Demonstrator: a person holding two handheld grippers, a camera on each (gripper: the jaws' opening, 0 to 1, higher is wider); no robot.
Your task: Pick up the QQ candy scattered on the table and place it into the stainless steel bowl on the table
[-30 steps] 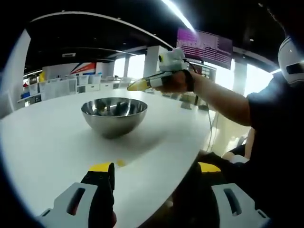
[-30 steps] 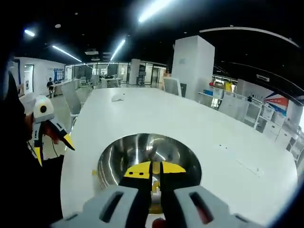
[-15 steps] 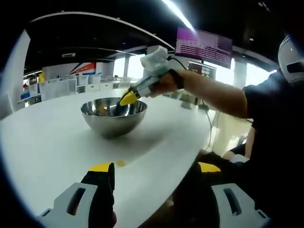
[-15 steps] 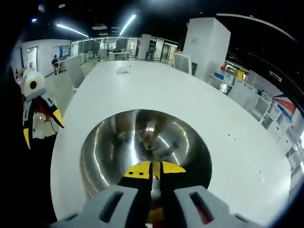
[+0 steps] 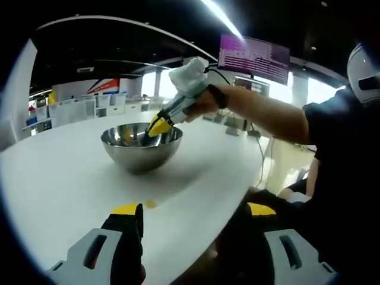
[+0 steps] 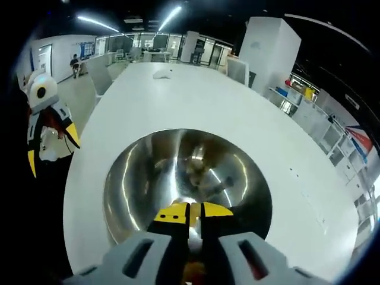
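We counted one steel bowl (image 5: 142,144) on the white surface (image 5: 65,184), one loose yellow candy (image 5: 151,203) on that surface, and two hand-held grippers.

In the left gripper view, the left hand-held gripper (image 5: 193,222) stood released, its yellow-tipped jaws wide apart, low over the near edge of the surface. The loose candy lay just beyond its left jaw tip, between that jaw and the bowl, close to the surface edge. The right hand-held gripper (image 5: 156,125) reached in from the right, held by a hand (image 5: 205,102), with its tips angled down over the bowl's rim.

In the right gripper view, the right hand-held gripper (image 6: 192,212) was clenched, its jaws pressed together above the bowl's (image 6: 148,178) hollow. A yellow sliver showed between the jaw tips; we could not tell whether it was a candy. The left hand-held gripper (image 6: 50,145) showed at the left, off the surface edge.

The bowl sat well in from the edges, with bare surface (image 6: 196,101) all round and a long stretch beyond it. One small white object (image 6: 161,73) lay far off.
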